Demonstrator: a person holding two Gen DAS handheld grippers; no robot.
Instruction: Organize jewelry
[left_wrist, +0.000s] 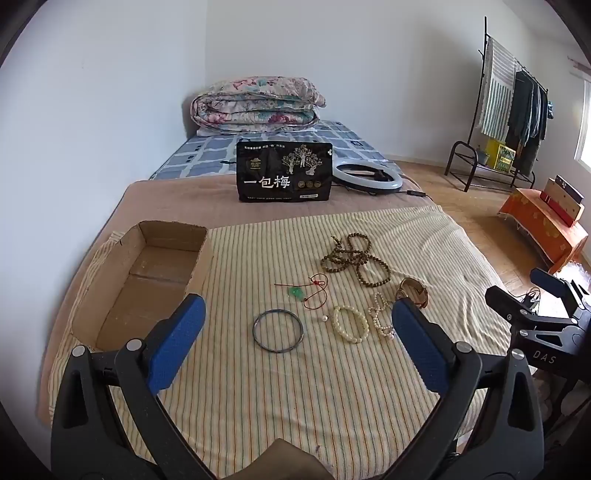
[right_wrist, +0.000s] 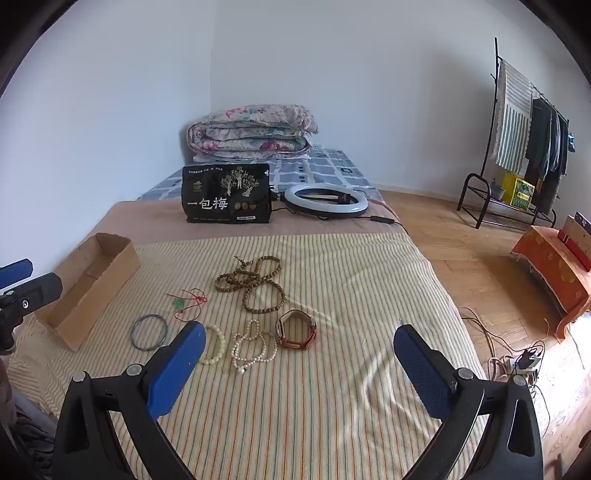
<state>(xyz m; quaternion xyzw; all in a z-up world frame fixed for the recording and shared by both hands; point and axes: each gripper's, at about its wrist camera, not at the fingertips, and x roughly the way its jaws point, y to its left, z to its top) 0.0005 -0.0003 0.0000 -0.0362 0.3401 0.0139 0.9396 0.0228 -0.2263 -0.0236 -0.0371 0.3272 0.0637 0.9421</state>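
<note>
Beyond the striped cloth (left_wrist: 295, 387) you see a black snack bag (left_wrist: 284, 172) standing upright. Just right of the bag lies a ring light (left_wrist: 368, 178). Behind the bag, a folded floral quilt (left_wrist: 256, 104) rests against the wall. Far right of the bag stands a clothes rack (left_wrist: 517, 110), with an orange-covered stool (left_wrist: 543, 225) nearer you.

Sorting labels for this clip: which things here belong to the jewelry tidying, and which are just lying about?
Job: cardboard box, wooden bead string, jade pendant, metal bangle, cream bead bracelet, pearl strand, watch.

Lying about: snack bag, ring light, folded quilt, clothes rack.
</note>
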